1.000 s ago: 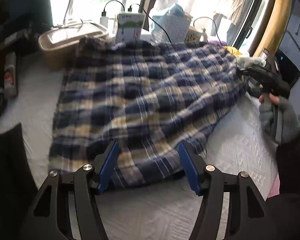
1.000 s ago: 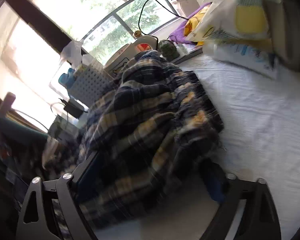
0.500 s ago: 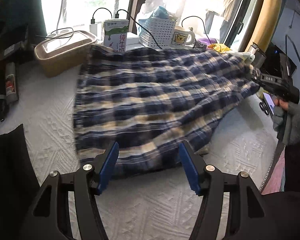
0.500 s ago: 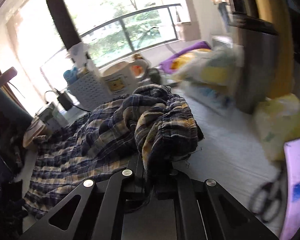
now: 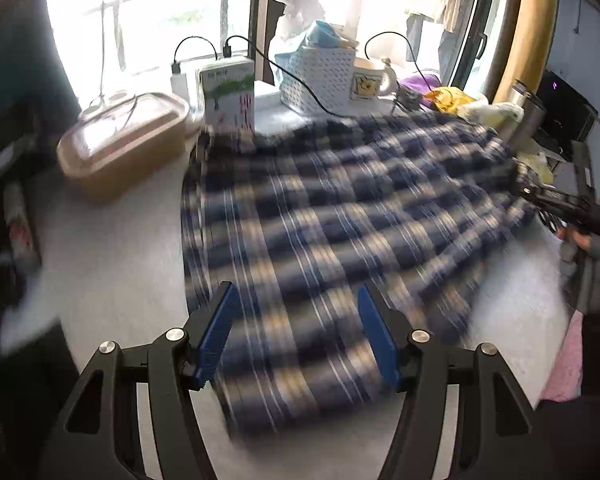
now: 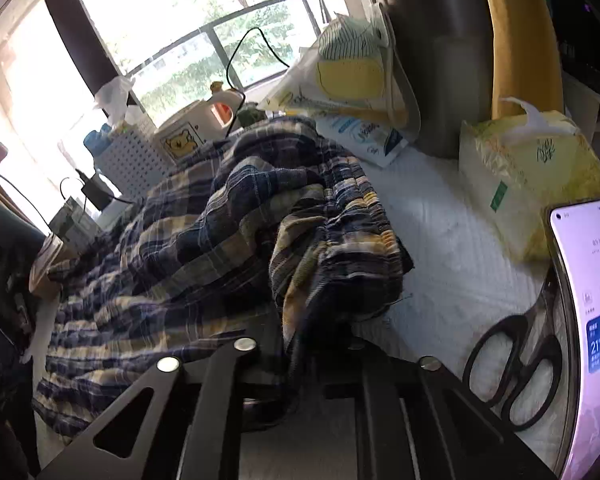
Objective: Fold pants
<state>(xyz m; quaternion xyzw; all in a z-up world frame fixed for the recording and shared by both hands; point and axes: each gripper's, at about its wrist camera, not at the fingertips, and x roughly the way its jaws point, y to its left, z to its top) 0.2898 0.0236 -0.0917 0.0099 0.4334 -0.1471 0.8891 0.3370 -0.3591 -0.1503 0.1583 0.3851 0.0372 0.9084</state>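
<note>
Sprawling across the white quilted desk, the navy, cream and yellow plaid pants lie spread from the clutter by the window toward the near edge, though motion blur smears most of the check pattern in the left wrist view. The left gripper hangs over the near hem with its blue-padded fingers set wide apart, the cloth showing between them but not pinched. At the far right, the right gripper has the gathered elastic waistband bunched between its black fingers, which are opening at this moment; their tips are buried under the fabric, so where exactly they meet the cloth is hard to make out. A grey-gloved hand carries that gripper, half cut off by the edge of the left view. Just beside the waistband lie black-handled scissors and a lit smartphone, the phone clipped by the frame. Behind the pants stand a tan lidded plastic box, a green-and-white carton, a white perforated basket and a cream mug with a bear picture; the carton's print is too blurred to read.
</note>
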